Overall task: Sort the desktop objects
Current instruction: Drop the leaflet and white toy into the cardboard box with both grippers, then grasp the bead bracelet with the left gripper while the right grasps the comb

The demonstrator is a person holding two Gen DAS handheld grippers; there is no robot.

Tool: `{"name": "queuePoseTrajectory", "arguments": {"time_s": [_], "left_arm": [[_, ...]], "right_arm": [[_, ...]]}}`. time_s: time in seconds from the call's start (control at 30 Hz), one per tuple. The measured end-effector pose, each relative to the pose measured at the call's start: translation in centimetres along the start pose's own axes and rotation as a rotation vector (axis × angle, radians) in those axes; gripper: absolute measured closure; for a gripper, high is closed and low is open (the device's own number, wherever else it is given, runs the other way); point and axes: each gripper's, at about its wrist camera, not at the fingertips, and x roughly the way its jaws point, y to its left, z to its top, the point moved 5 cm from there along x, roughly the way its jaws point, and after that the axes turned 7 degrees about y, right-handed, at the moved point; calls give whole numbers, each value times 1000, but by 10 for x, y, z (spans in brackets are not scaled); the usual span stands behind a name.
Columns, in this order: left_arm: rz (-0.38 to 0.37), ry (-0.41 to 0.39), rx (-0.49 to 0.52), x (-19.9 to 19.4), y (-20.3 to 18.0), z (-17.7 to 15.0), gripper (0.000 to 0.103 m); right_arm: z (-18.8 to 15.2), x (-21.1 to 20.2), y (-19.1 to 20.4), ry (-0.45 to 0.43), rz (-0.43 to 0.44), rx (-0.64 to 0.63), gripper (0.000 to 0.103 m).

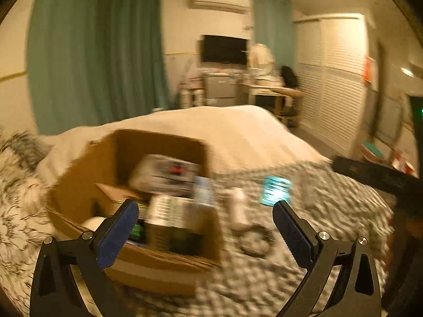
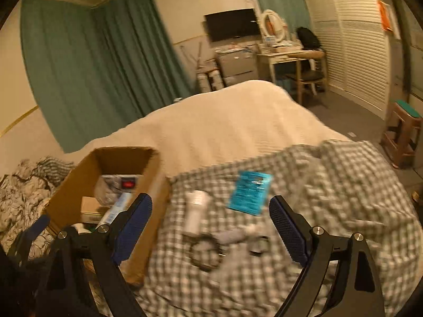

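Left wrist view
Left claw [image 1: 205, 218]: its two blue pads are wide apart and hold nothing.
Box [image 1: 79, 185]: a brown cardboard box sits on the bed, under and ahead of the left pad. It already has many things in it.
White bottle [image 1: 238, 206]: it lies on the checked blanket [image 1: 330, 211], just ahead of the claw, between the pads and a bit to the right. It is just outside the box wall.
Blue packet [image 1: 276, 190]: ahead of the right pad, a little farther than the bottle.
Black ring [image 1: 255, 240]: a dark loop, maybe a cord, right between the pads and closest of all. The picture is blurry, so I cannot tell what it really is.

Right wrist view
Right claw [image 2: 210, 218]: the pads are wide apart too, and nothing is in them.
White bottle [image 2: 196, 211]: just ahead, a bit left of the middle. Its long side points away from the claw, almost in line with the pads.
Blue packet [image 2: 249, 192]: ahead, a bit right of the middle, lying flat.
Black ring [image 2: 206, 253]: between the pads, closest.
Box [image 2: 79, 174]: off to the left, past the left pad.

Guess for the next move
Nearer hand: both are close to the loose things. The right claw looks more square on them, and the left one sits nearer the box.
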Motion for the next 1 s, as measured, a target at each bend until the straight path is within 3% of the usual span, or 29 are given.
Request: {"name": "queuePoseTrajectory", "arguments": {"time_s": [0.2,0.27,0.37,0.5,0.63,0.73,0.83,1.0], "left_arm": [[-39,19,66,7,-73,-23,0],[2,82,46,29,-83,-34,0],[1,155,43,64,-94,-51,0],[50,154,90,104,-102,-62,0],[16,246,44,154,-95,-74,0],[43,346,20,187,-88,-88,0],[0,369,-29,205,-78,-92,0],[-36,386,-59,209,-70,-100,0]], "right_arm": [[-6,-13,-45,-14,-186,-115,13],[-13,-6,-53,-16,-215,-177,13],[-25,16,-69,9,-229,-230,13],[-43,55,-80,79,-150,-217,13],[-61,96,-83,142,-67,-188,22],[-71,122,-78,181,-55,-214,24],[-76,143,-72,221,-47,-231,33],[-83,172,-59,272,0,-233,35]]}}
